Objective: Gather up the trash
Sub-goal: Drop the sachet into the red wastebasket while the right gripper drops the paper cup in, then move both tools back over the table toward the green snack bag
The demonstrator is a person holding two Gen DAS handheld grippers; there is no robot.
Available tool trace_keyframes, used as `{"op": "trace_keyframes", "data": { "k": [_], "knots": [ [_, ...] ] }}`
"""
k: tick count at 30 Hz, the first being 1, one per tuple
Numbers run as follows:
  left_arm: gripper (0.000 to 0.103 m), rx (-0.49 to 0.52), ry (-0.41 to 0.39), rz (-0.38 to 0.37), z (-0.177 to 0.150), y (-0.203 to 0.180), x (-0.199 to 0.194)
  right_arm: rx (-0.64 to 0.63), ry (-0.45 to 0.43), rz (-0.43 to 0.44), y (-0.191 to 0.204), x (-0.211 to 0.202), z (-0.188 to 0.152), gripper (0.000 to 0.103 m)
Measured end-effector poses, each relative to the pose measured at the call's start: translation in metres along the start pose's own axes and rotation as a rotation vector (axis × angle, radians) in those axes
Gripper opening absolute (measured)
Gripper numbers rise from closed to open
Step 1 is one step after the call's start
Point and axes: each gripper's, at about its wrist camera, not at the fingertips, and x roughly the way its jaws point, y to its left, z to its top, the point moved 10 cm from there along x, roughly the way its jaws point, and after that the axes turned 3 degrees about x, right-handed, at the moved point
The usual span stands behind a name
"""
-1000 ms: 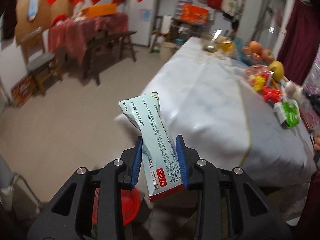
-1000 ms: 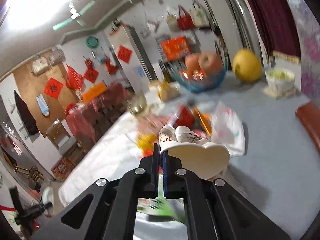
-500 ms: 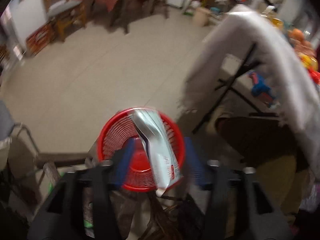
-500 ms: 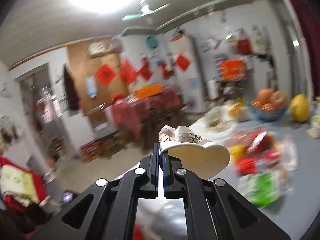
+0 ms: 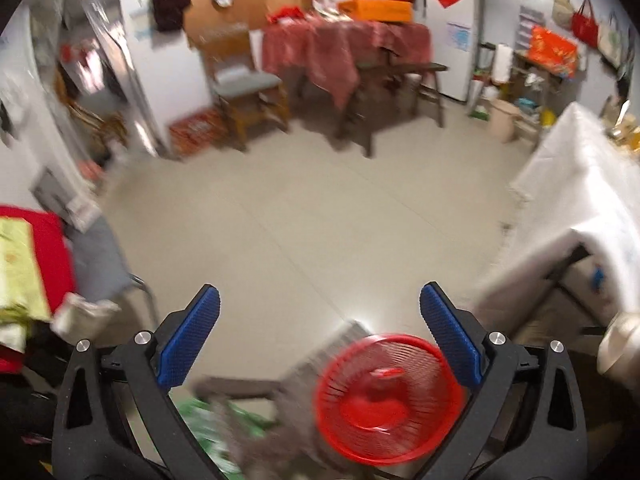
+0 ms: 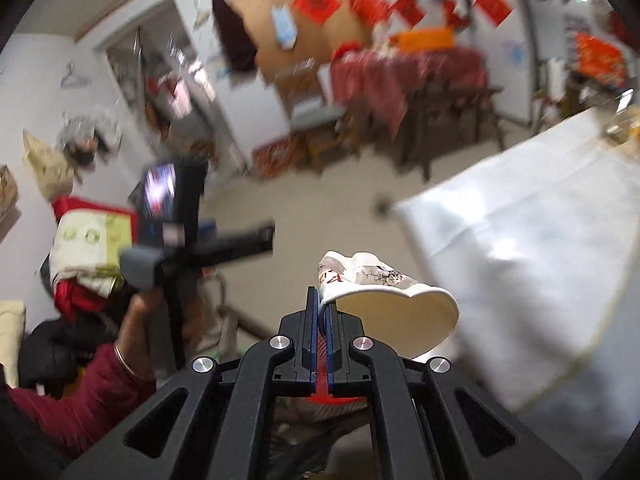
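Observation:
In the left wrist view my left gripper has its jaws opening wide, with only floor showing between the blue pads. A red mesh basket stands on the floor just below the right pad; a small red-edged thing lies in it, too blurred to name. In the right wrist view my right gripper is shut on the rim of a crushed white paper cup with a printed pattern, which sticks out to the right. A hand holds the blurred left gripper at the left.
A table with a white cloth fills the right side. Beyond the bare floor stand a chair and a red-clothed table. Folded cloth is piled at the left. Green packaging lies beside the basket.
My left gripper opened over the red basket and the medicine packet has left its jaws. My right gripper swung with the paper cup away from the cluttered tabletop toward the floor side.

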Motion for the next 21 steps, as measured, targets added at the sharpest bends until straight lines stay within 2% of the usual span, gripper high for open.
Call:
{"op": "trace_keyframes", "data": {
  "k": [2,4,6,10,13,21],
  "knots": [
    [0.096,-0.010,-0.004,0.022,0.001,0.012,0.000,-0.010,0.073,0.026,0.010,0.031,-0.010,0.007],
    [0.096,-0.062,0.010,-0.015,0.004,0.023,0.000,-0.045,0.164,0.026,0.021,0.062,-0.022,0.010],
    [0.096,-0.111,0.019,-0.057,0.004,0.032,0.001,-0.049,0.182,0.005,0.023,0.080,-0.024,0.041],
    [0.096,-0.132,0.014,-0.061,0.011,0.041,-0.007,-0.048,0.142,0.002,0.034,0.064,-0.023,0.042],
    [0.096,-0.121,0.015,-0.080,0.010,0.034,-0.011,-0.032,0.095,-0.002,0.025,0.046,-0.011,0.044],
    [0.096,-0.036,-0.016,-0.189,0.011,-0.021,-0.037,-0.036,-0.067,-0.122,-0.002,-0.021,-0.002,0.062]
  ]
}}
